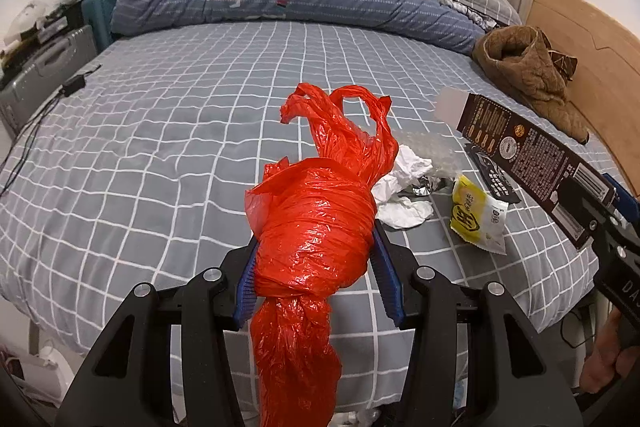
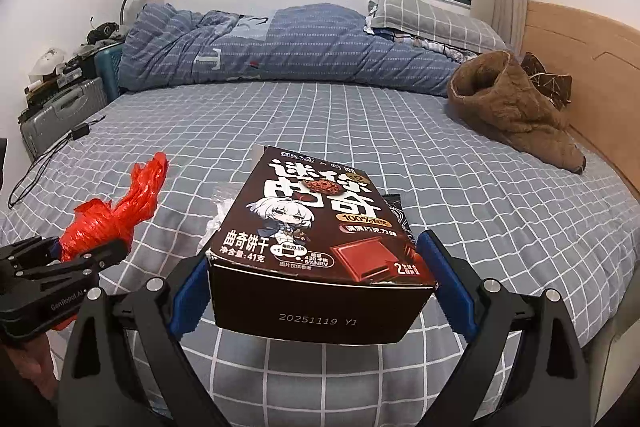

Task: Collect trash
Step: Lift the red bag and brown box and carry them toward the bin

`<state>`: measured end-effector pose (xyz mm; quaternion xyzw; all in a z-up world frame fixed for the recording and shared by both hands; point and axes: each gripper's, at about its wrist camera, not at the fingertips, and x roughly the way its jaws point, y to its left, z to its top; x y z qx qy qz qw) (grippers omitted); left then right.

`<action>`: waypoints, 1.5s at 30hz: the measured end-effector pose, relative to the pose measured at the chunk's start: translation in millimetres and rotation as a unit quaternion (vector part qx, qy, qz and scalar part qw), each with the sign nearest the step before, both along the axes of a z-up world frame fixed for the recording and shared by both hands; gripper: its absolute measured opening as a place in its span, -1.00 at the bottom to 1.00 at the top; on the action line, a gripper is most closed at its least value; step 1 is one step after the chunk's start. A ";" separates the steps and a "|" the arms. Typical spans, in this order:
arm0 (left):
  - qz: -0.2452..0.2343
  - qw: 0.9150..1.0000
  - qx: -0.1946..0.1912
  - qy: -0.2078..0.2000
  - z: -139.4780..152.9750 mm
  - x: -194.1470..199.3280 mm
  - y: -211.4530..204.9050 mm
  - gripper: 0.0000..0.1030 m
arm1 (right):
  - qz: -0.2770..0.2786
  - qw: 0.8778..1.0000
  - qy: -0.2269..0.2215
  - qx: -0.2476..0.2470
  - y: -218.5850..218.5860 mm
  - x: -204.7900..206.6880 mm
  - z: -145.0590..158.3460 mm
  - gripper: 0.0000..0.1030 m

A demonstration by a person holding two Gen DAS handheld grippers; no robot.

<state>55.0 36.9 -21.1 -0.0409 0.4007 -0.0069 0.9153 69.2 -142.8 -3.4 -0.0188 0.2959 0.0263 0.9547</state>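
While both tongs are held above the checked bed sheet (image 1: 160, 131), each is loaded. Left gripper (image 1: 316, 267): blue pads pressed against both sides of a bundled red plastic bag (image 1: 316, 227), its tail hanging below the jaws and its handles sticking up ahead. Right gripper (image 2: 320, 279): pads clamped on the two sides of a dark brown cookie box (image 2: 316, 227), printed face upward. Beyond and to the right of the left gripper, loose on the sheet: crumpled white paper (image 1: 404, 187), a yellow wrapper (image 1: 476, 215) and a black wrapper (image 1: 494, 171). Further right lies a brown garment (image 1: 532, 75).
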 end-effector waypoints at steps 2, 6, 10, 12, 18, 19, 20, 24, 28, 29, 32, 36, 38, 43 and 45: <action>0.001 1.000 -0.002 -0.001 2.8 -4.1 -1.3 -0.06 | 0.000 1.000 -0.002 0.002 -0.7 -4.6 3.3 0.75; 0.002 1.000 -0.009 -0.004 7.8 -15.3 -2.9 -0.06 | 0.000 1.000 -0.005 0.004 -3.0 -16.5 7.3 0.75; 0.004 1.000 -0.012 -0.002 9.1 -26.6 -2.9 -0.06 | 0.000 1.000 -0.007 0.005 -5.7 -27.3 11.1 0.75; 0.005 1.000 -0.010 -0.002 10.2 -33.5 -3.5 -0.06 | 0.000 1.000 -0.008 0.004 -6.5 -31.5 13.4 0.75; 0.009 1.000 -0.008 -0.007 17.3 -55.8 -1.8 -0.06 | 0.002 1.000 -0.012 0.007 -7.9 -51.6 20.3 0.75; 0.009 1.000 -0.009 -0.007 18.1 -58.4 -0.9 -0.06 | 0.002 1.000 -0.014 0.009 -8.8 -56.2 22.3 0.75; 0.010 1.000 -0.010 -0.008 19.4 -63.2 -0.7 -0.06 | 0.002 1.000 -0.014 0.011 -8.7 -58.5 23.4 0.75; 0.013 1.000 -0.007 -0.011 22.3 -78.2 -1.1 -0.06 | 0.008 1.000 -0.016 0.013 -9.0 -74.4 27.7 0.75; 0.022 1.000 0.001 -0.014 25.0 -94.0 -1.4 -0.06 | 0.014 1.000 -0.019 0.010 -9.6 -93.5 31.9 0.75; 0.024 1.000 0.002 -0.014 25.8 -98.8 -1.6 -0.06 | 0.016 1.000 -0.020 0.009 -9.7 -97.7 33.3 0.75; 0.026 1.000 0.000 -0.012 28.2 -108.5 -1.9 -0.06 | 0.017 1.000 -0.020 0.010 -10.3 -106.8 36.7 0.75; 0.027 1.000 -0.005 -0.009 30.9 -122.8 -4.0 -0.06 | 0.021 1.000 -0.020 0.012 -9.1 -122.2 41.2 0.75; 0.027 1.000 -0.008 -0.009 32.1 -130.9 -4.8 -0.06 | 0.024 0.999 -0.020 0.010 -7.4 -132.4 44.4 0.75; 0.023 1.000 -0.010 -0.013 41.1 -156.3 -12.4 -0.06 | 0.028 0.999 -0.017 0.009 -4.5 -158.8 51.8 0.75; 0.021 1.000 -0.008 -0.016 44.7 -166.2 -15.0 -0.06 | 0.028 0.999 -0.017 0.008 -4.5 -168.8 54.0 0.75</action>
